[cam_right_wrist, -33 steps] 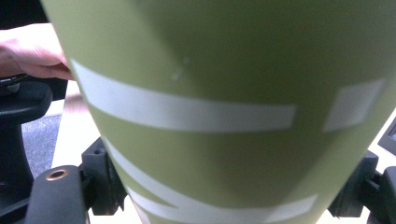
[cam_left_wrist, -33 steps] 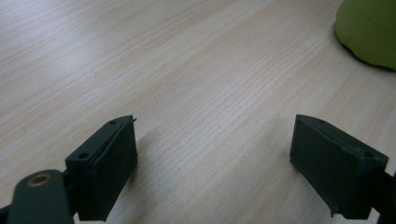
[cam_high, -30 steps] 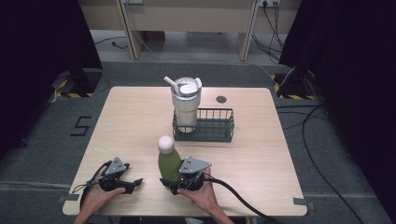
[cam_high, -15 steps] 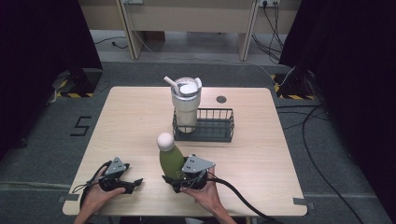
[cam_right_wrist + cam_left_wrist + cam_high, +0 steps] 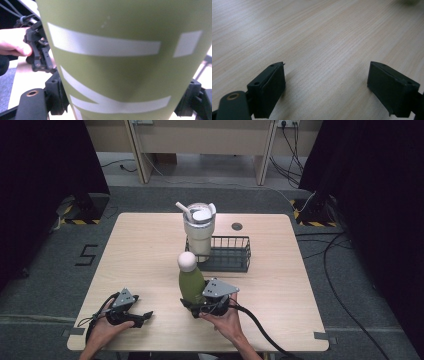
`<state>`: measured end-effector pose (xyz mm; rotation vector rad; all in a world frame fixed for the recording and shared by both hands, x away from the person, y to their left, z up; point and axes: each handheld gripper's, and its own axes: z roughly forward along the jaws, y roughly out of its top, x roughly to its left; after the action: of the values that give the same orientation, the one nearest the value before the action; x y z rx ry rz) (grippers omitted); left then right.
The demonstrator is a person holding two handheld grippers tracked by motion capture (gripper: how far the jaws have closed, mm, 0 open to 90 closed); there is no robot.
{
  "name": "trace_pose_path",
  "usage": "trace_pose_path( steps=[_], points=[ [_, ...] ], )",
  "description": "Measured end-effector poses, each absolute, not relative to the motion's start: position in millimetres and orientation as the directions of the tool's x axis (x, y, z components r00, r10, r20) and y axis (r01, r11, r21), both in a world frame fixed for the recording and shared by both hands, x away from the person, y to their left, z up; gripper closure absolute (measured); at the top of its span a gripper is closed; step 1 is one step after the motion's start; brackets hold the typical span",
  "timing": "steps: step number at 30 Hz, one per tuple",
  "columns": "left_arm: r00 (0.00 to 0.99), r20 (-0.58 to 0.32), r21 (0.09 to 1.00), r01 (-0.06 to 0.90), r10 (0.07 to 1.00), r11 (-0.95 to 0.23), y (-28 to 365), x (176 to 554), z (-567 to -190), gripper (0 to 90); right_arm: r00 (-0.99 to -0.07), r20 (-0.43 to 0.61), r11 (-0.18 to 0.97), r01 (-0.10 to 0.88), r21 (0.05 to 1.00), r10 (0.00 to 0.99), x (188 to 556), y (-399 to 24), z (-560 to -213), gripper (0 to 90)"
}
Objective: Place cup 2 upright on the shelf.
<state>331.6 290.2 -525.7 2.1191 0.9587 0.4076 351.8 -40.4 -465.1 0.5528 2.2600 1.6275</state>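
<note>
— Two grippers in my hands, both low in the high view. Which one carries the load?

— My right gripper (image 5: 200, 309), lower centre of the frame. Its jaws are clamped on the base of an olive-green bottle (image 5: 191, 285) with a round white cap (image 5: 186, 261). The bottle stands roughly upright, tilted slightly toward the upper left.

— And from the right gripper view?

— The green bottle body (image 5: 125, 60) spans nearly the whole frame, with white stripes across it. A black jaw presses it at either lower corner. My other hand (image 5: 13, 45) shows at the left edge.

— Your left gripper?

— Left gripper (image 5: 136, 317) sits at lower left of the high view, low over the wooden table (image 5: 140, 250). Its own view shows both jaws spread wide with bare wood grain between them; nothing held.

— What is past the bottle?

— Just above centre, a black wire basket (image 5: 232, 254) holds a cream tumbler (image 5: 198, 232) with a lid and straw in its left end. The bottle is below the basket in the frame, near it but apart.
</note>
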Motion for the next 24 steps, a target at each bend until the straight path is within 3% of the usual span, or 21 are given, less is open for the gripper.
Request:
trace_pose_path(
  steps=[24],
  points=[
    [0.666,-0.022,0.752,0.502,0.745,-0.427,290.1,331.6,-525.7,14.1,-0.788,-0.025,0.247,0.163,0.955,0.615,390.4,-89.2,-432.8,20.9]
  ],
)
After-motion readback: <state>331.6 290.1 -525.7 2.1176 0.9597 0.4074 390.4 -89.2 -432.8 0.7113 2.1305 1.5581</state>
